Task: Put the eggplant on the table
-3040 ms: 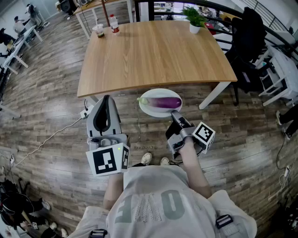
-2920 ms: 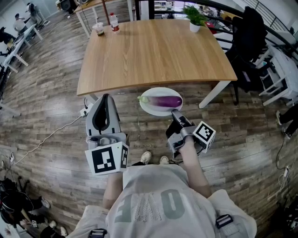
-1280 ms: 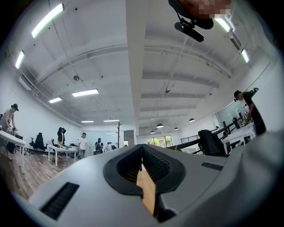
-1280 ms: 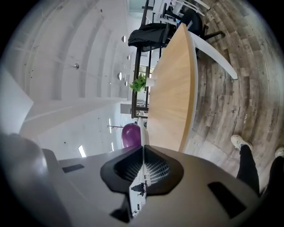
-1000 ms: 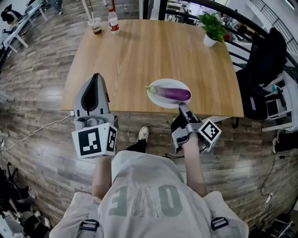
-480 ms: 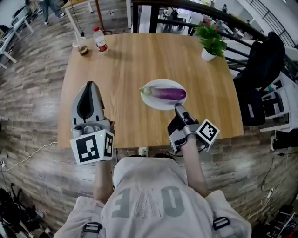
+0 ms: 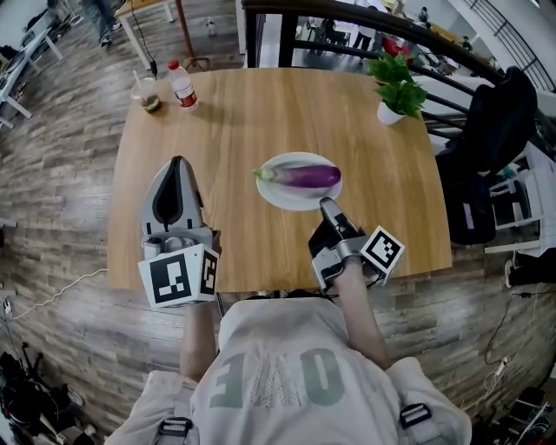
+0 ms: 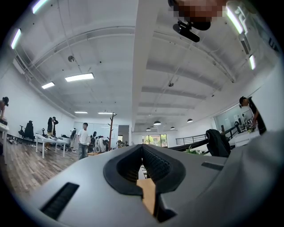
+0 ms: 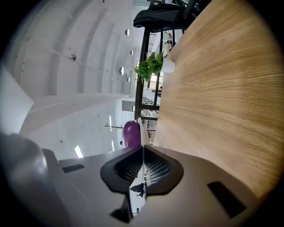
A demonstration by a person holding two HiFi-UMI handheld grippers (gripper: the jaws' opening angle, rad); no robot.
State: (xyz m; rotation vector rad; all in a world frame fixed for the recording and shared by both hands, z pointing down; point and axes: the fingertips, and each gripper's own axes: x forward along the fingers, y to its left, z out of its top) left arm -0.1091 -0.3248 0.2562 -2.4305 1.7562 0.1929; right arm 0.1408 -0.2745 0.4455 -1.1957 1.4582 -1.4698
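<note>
While you stand at the near edge of the table, your right gripper has its jaws closed on the near rim of the plate; the thin white rim runs between the pads. On the plate lies the eggplant, set from left to right, with its green stem to the left. The plate is over the middle of the table; whether it rests on the wood I cannot tell. Your left gripper is over the near left part, with its jaws together and nothing between them. The tabletop is light wood with a fine grain. At its far left corner a bottle and a cup stand just beside each other, and near the far right corner stands a plant. Around the table is a dark plank floor. A black railing runs behind the far edge, and a dark jacket hangs at the right.
</note>
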